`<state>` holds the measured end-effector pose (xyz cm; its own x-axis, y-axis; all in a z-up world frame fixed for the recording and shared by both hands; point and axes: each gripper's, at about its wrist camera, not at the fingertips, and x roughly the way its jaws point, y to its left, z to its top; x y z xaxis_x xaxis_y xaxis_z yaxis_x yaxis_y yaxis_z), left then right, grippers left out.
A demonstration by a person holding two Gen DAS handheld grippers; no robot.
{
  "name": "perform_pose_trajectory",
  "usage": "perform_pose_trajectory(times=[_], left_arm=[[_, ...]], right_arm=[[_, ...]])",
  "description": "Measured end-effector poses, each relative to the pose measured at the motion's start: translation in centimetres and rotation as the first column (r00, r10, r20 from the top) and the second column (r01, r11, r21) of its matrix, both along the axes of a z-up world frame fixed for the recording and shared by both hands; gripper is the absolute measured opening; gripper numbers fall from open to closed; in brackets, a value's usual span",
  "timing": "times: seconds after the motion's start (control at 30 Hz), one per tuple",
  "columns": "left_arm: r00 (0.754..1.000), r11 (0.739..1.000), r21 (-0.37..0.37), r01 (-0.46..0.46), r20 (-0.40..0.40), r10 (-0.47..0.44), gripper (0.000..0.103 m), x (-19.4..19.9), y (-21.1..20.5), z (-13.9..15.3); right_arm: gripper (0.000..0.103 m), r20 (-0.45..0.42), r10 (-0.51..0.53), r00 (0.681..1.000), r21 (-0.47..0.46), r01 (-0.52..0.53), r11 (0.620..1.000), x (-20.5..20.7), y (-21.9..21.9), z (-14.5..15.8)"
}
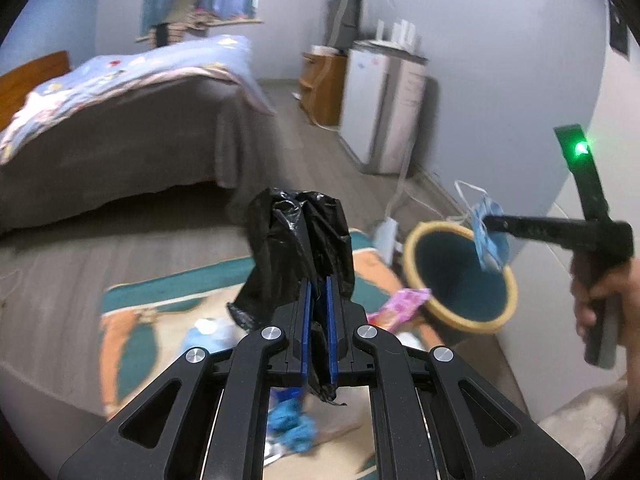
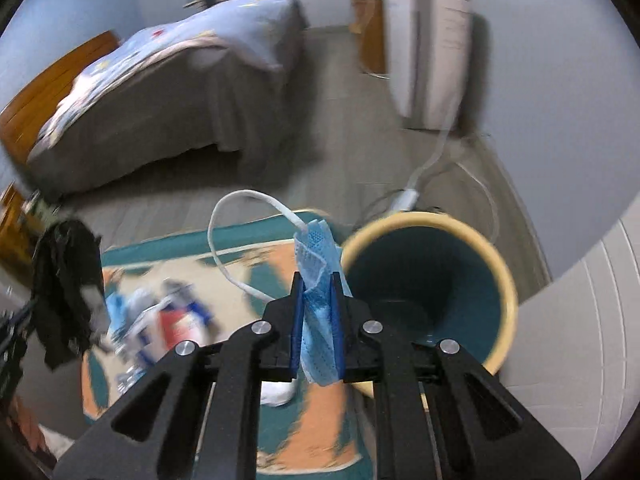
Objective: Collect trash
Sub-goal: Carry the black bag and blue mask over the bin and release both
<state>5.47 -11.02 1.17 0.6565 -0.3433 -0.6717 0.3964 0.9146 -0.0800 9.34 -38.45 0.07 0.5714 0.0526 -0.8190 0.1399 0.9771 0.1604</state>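
My left gripper is shut on a crumpled black plastic bag, which stands up above the fingers; the bag also shows at the left edge of the right wrist view. My right gripper is shut on a blue face mask whose white ear loop arcs to the left. From the left wrist view the mask hangs over the mouth of a teal bin with a yellow rim. The bin lies just right of my right fingers. Loose trash lies on the rug.
A teal and orange rug covers the floor, with a pink wrapper and blue scraps on it. A bed stands at the left, a white cabinet and cables by the far wall. A person's hand holds the right gripper.
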Motion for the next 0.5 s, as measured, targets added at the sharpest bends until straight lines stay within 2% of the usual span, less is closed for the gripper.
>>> perform_pose_trajectory(times=[0.2, 0.33, 0.5], left_arm=[[0.990, 0.991, 0.020, 0.136, -0.046, -0.135, 0.008, 1.8, -7.4, -2.3], [0.972, 0.975, 0.008, 0.224, -0.071, -0.223, 0.008, 2.8, -12.3, -3.9], [0.955, 0.960, -0.026, 0.279, -0.100, -0.281, 0.008, 4.5, -16.9, -5.5]], right_arm=[[0.012, -0.078, -0.128, 0.989, 0.029, 0.131, 0.991, 1.3, -6.7, -4.2], [0.012, -0.134, -0.164, 0.977, 0.022, 0.168, 0.985, 1.3, -8.3, -6.3], [0.012, -0.140, -0.197, 0.970, 0.039, 0.204, 0.978, 1.0, -9.8, -6.9]])
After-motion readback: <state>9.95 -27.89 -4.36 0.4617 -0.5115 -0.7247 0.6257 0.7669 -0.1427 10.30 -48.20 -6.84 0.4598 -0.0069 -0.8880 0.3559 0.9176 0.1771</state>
